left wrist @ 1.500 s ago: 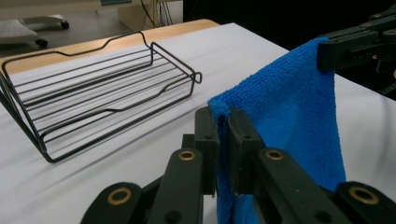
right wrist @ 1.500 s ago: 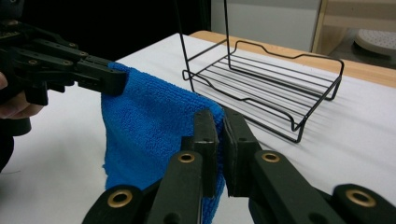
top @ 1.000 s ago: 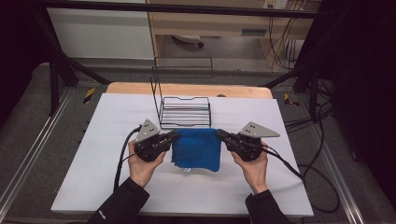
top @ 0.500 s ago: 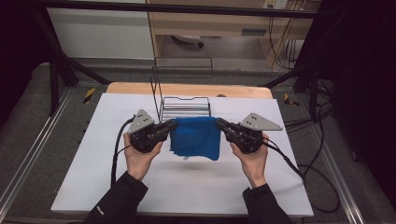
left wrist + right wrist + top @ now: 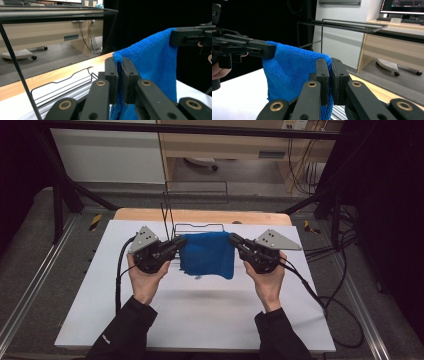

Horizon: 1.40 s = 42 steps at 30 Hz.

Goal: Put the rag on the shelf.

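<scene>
A blue cloth [image 5: 208,255] hangs in the air above the white table [image 5: 200,310], stretched between both grippers. My left gripper [image 5: 181,241] is shut on its upper left corner, and the right gripper [image 5: 233,239] is shut on its upper right corner. In the left gripper view the cloth [image 5: 152,67] is pinched between the black jaws, with the other gripper [image 5: 190,36] holding its far corner. The right gripper view has the cloth [image 5: 289,72] draping down to the left from its jaws, and the left gripper [image 5: 242,47] clamps the far corner.
A black wire rack [image 5: 197,227] stands on the table just behind the cloth, with a taller wire frame [image 5: 195,190] rising behind it. A wooden strip [image 5: 200,216] edges the table's far side. Cables [image 5: 320,295] trail off to the right.
Both grippers have risen and moved away from the person with the cloth, lifting it off the table so that it now hangs freely in front of the wire rack.
</scene>
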{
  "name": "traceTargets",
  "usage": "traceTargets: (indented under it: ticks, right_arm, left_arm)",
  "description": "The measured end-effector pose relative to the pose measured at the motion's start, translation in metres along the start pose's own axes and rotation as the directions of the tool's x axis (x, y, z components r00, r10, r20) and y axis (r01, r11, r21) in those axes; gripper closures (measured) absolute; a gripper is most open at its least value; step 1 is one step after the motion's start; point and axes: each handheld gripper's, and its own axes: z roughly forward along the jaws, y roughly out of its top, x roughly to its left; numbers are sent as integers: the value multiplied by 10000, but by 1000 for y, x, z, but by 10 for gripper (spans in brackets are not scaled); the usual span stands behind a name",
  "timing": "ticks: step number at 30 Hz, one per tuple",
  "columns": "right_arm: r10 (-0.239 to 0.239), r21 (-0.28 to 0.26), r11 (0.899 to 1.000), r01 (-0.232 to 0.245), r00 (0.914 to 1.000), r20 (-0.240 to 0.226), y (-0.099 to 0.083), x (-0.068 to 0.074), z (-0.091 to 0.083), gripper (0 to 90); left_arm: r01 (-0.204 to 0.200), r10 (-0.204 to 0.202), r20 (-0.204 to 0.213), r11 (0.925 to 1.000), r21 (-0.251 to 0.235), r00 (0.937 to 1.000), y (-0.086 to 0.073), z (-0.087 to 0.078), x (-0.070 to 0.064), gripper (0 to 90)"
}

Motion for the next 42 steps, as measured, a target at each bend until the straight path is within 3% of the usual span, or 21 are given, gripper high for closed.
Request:
traceTargets:
  ticks: [22, 42]
  right_arm:
    - [-448, -584, 9972, 468, 9984, 341, 33, 0, 19, 862]
    - [-658, -1337, 9882, 750, 9952, 725, 75, -5, 29, 863]
  left_arm:
    - [130, -150, -250, 9966, -812, 9996, 27, -1, 18, 852]
    - [-55, -6, -402, 9885, -1508, 9992, 70, 0, 28, 852]
